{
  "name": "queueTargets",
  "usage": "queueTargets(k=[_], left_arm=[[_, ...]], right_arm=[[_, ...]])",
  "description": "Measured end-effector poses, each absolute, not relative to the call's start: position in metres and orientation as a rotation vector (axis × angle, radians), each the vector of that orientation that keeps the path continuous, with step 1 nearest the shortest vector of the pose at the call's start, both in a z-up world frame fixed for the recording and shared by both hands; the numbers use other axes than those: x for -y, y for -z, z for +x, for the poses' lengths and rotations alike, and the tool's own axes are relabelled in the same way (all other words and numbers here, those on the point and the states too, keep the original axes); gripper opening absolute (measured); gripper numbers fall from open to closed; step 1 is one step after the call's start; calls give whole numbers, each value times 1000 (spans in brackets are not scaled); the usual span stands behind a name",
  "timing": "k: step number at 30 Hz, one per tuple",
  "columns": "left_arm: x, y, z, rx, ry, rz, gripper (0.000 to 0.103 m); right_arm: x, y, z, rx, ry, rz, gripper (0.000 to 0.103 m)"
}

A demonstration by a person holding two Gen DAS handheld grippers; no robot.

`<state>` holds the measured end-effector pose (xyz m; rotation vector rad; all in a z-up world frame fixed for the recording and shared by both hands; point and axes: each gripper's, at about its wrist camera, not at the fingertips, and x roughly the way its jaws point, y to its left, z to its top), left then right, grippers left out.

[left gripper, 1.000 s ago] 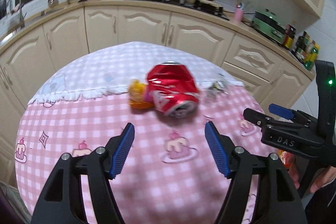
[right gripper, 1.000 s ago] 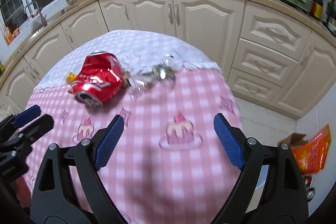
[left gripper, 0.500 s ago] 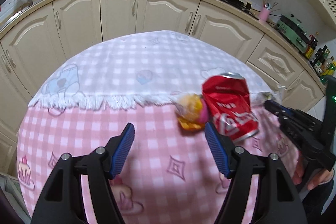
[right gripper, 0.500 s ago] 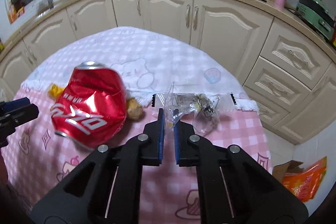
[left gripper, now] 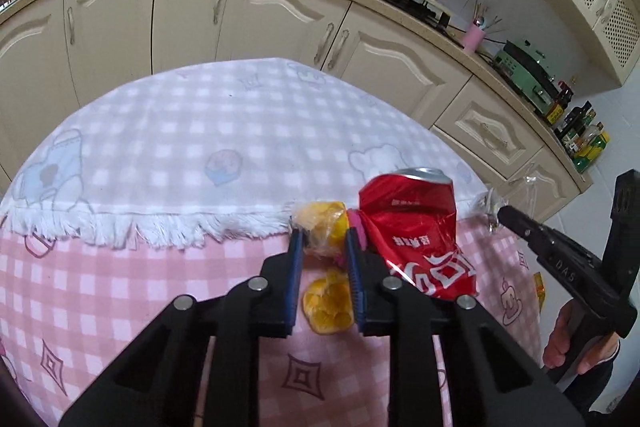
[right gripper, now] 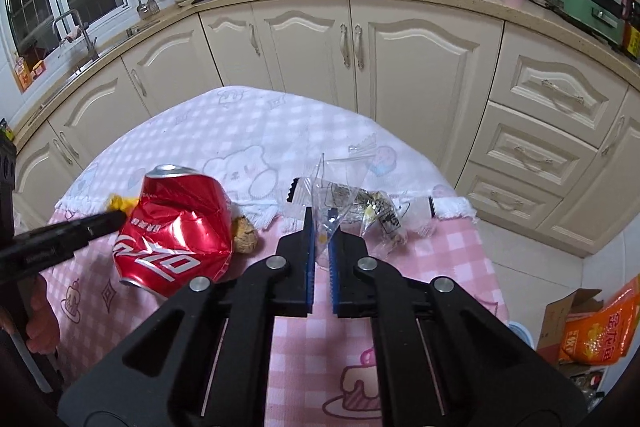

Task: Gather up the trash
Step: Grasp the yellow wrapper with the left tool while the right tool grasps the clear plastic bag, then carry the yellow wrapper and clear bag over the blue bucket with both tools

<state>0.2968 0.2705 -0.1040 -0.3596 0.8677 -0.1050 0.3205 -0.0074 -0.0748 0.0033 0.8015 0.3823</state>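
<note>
Crinkled clear wrapper (right gripper: 352, 207) in right tongs (right gripper: 320, 227); crushed glossy can (right gripper: 176, 227) beside.

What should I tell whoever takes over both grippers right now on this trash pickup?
Left gripper: jaws have just been closing on the orange wrapper, pads pressing it.
Right gripper: shut on the clear wrapper.
Both wrappers still rest on the tablecloth. The crushed can lies between them, untouched, with a small brown lump beside it.
Done: two pieces gripped, nothing lifted or binned.
Left: lift and bin both wrappers, then can and lump. No bin is in view.
</note>
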Motion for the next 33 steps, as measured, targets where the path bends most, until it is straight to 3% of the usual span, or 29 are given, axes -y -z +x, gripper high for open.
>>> queueTargets(k=[33], left_arm=[[-217,4,179,-585,-47,-178,18]], right_arm=[[91,16,231,-683,-392,145,4]])
